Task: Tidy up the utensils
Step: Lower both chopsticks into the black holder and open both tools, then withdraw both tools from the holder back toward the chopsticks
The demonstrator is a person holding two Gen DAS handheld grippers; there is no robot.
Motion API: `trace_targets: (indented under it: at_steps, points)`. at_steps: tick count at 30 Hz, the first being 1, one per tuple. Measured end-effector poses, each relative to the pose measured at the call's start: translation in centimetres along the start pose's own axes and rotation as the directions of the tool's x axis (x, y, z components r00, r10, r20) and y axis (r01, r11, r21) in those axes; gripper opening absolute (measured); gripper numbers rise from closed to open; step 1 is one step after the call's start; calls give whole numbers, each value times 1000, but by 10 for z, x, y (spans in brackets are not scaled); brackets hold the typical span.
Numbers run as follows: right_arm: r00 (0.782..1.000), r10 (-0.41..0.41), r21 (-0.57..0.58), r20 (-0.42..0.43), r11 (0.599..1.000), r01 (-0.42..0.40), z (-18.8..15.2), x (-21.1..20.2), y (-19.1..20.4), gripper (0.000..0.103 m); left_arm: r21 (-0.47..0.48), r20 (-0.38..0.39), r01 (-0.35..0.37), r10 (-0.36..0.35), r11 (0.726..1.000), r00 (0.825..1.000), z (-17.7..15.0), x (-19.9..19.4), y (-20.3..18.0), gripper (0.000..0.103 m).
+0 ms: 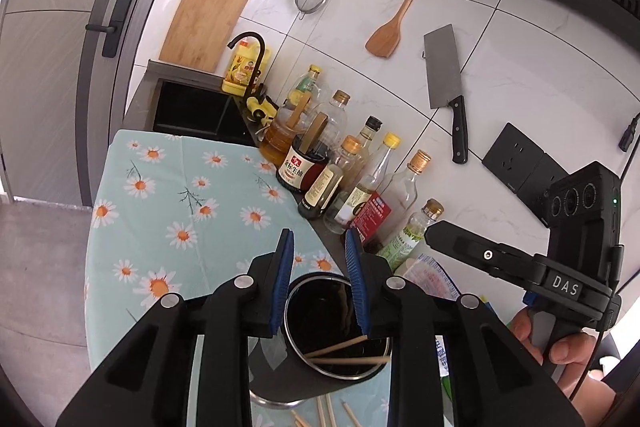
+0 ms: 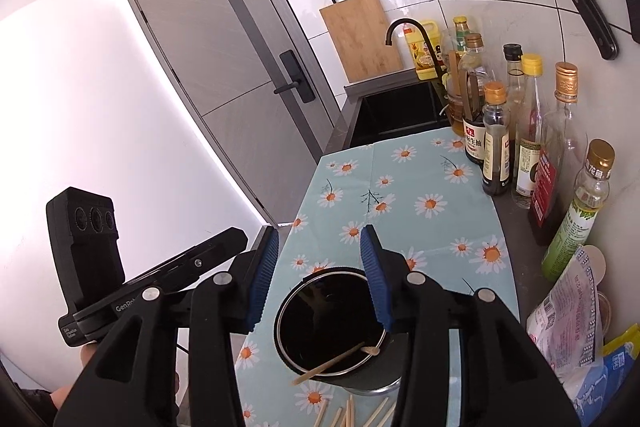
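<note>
Between my fingers nothing is held: the left gripper (image 1: 320, 239) and the right gripper (image 2: 319, 237) both stand wide apart above the cup (image 2: 332, 327). I think the job is just started. The cup holds a couple of chopsticks (image 2: 332, 361), leaning on its rim. More sticks (image 2: 360, 415) lie loose on the flowered cloth (image 2: 400, 187) just beside the cup, waiting.
</note>
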State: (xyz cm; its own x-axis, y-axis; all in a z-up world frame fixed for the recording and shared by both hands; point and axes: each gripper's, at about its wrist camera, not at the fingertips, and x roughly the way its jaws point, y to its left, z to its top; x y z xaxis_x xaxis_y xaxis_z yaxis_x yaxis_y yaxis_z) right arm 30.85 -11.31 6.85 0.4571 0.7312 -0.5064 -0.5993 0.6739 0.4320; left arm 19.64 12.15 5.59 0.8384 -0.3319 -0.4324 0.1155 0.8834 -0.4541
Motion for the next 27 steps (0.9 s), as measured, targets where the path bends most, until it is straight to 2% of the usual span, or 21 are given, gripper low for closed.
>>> trace_targets:
  at_steps: [4,8,11,14,16,18,20,22,27]
  points:
    - [1000,4,5,-12,1000,-4,-2,-6,4,44,16,0,-7,7,1000,1000,-1,-11,-5,27]
    - [999,-22,-25,-26,999,22,-8,-20,14,44,27,1,-6,6,1000,1000,-3,-27,-14,35]
    - [998,-44,-44,-39,998,42,-14,-33,21,44,45,-8,-10,11,999,1000,-5,-39,-20,35]
    - [994,-94,-49,-50,995,91,-19,-46,23,49,51,-44,-8,10,999,999,-6,-51,-27,35]
    - [990,-117,-26,-76,993,115,-23,-50,20,49,84,-72,-26,32,996,997,-9,-57,-35,35]
    - [981,-134,20,-139,990,138,-30,-52,14,49,111,-109,-11,23,994,994,-14,-60,-40,37]
    - [968,-151,53,-203,985,165,-37,-53,8,49,130,-162,10,11,991,987,-20,-62,-45,54]
    - [956,-144,82,-255,982,170,-45,-54,2,49,139,-194,17,11,990,981,-27,-64,-48,54]
    - [924,-192,70,-332,971,227,-66,-53,-3,49,157,-287,32,14,987,958,-48,-61,-56,55]
